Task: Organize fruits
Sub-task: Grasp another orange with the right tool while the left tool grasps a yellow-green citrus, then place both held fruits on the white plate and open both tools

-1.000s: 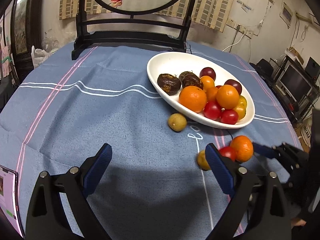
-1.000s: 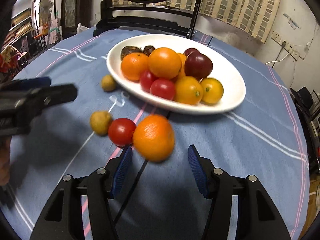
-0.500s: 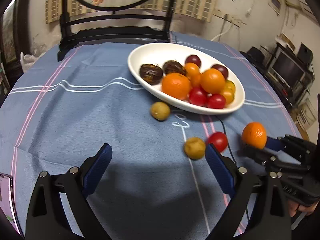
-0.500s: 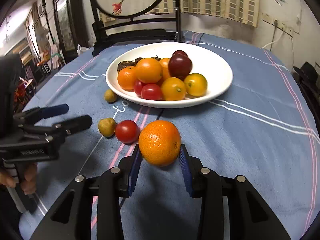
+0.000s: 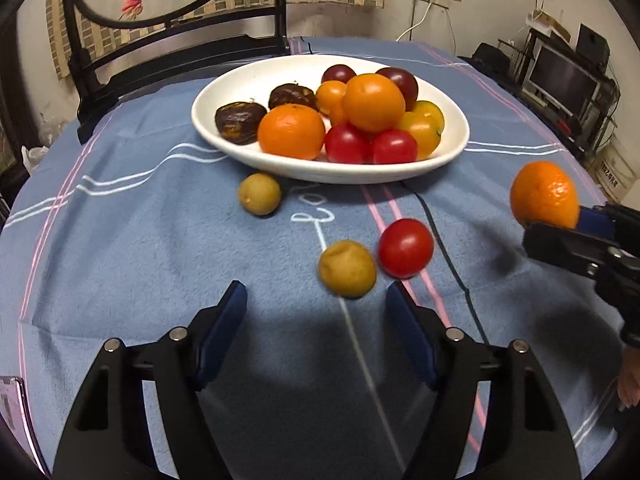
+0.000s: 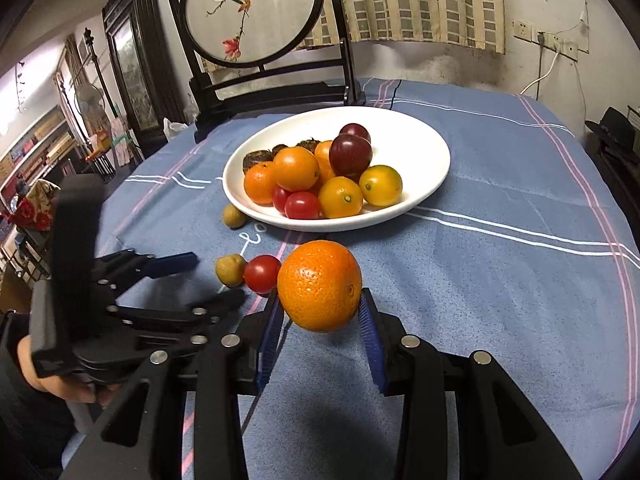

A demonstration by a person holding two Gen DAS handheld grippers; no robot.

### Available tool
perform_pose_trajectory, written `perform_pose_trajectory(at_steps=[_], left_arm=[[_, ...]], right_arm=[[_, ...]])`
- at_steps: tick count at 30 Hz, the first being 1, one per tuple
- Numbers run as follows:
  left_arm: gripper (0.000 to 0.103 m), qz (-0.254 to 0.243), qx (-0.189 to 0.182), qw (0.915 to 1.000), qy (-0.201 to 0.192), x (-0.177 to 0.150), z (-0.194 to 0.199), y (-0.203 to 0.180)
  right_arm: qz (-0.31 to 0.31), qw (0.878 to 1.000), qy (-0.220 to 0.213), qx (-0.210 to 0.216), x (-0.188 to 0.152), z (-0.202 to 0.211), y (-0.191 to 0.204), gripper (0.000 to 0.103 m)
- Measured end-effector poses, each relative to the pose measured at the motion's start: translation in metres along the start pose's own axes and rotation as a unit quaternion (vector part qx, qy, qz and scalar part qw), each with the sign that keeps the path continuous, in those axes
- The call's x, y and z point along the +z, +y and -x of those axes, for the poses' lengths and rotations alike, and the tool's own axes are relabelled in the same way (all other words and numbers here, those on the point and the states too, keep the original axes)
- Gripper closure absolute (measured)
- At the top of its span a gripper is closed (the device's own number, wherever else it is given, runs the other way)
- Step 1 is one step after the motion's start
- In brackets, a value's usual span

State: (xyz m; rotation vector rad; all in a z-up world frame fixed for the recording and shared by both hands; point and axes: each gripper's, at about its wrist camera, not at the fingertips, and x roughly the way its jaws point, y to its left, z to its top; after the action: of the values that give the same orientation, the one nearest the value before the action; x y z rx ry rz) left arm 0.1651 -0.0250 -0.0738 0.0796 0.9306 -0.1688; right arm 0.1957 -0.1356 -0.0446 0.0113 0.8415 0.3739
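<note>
A white bowl (image 5: 454,148) (image 6: 412,136) at the middle of the blue cloth holds oranges, tomatoes and dark fruits. My right gripper (image 6: 320,310) (image 5: 560,226) is shut on an orange (image 6: 320,286) (image 5: 544,194), held clear of the cloth. My left gripper (image 5: 316,312) (image 6: 210,280) hovers low, its jaws closing. A small yellow-brown fruit (image 5: 347,269) (image 6: 230,270) lies just beyond its tips, and the pads are not on it. A red tomato (image 5: 405,248) (image 6: 262,274) touches that fruit on the right. A second yellow-brown fruit (image 5: 260,194) (image 6: 235,216) rests by the bowl's near rim.
A dark wooden chair (image 6: 276,92) with a round embroidered panel stands behind the table. A phone (image 5: 10,412) lies at the cloth's left edge. A monitor (image 5: 560,76) and shelves stand off to the right. A person's hand (image 6: 60,386) grips the left tool.
My right gripper closed on the orange and lifted it off the cloth. My left gripper came nearer the yellow-brown fruit and tomato, and its jaws narrowed.
</note>
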Motion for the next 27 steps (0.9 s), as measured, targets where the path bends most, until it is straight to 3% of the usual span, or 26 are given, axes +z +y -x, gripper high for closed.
perform_pose_trajectory(at_steps=[1, 3, 4, 10, 15, 21, 24, 27], left_arm=[[0.041, -0.002, -0.005, 1.0, -0.003, 0.003, -0.001, -0.001], [0.073, 0.009, -0.011, 0.9998, -0.01, 0.008, -0.002, 0.001], [0.074, 0.017, -0.018, 0.9996, -0.012, 0.009, -0.002, 0.004], [0.074, 0.05, -0.025, 0.9983, -0.019, 0.007, 0.012, 0.014], [0.075, 0.053, -0.039, 0.9963, -0.056, 0.016, 0.047, 0.015], [0.075, 0.049, -0.041, 0.9938, -0.091, 0.053, 0.07, 0.018], [0.075, 0.068, -0.045, 0.9923, -0.094, 0.076, 0.065, 0.024], [0.075, 0.081, -0.02, 0.9922, -0.092, 0.097, 0.05, 0.032]], right_arm=[[-0.001, 1.0, -0.001, 0.001, 0.0, 0.001, 0.0, 0.064], [-0.002, 1.0, -0.005, 0.004, 0.0, 0.002, 0.0, 0.064], [-0.002, 1.0, -0.007, 0.005, 0.0, 0.003, 0.0, 0.064], [-0.007, 1.0, -0.018, 0.001, -0.001, 0.007, -0.001, 0.064], [-0.008, 1.0, -0.03, -0.001, 0.004, 0.014, 0.004, 0.065], [0.022, 0.998, -0.054, -0.014, 0.033, 0.02, 0.015, 0.065], [0.044, 0.997, -0.067, -0.015, 0.054, 0.014, 0.023, 0.065], [0.055, 0.996, -0.075, -0.012, 0.074, 0.001, 0.029, 0.065]])
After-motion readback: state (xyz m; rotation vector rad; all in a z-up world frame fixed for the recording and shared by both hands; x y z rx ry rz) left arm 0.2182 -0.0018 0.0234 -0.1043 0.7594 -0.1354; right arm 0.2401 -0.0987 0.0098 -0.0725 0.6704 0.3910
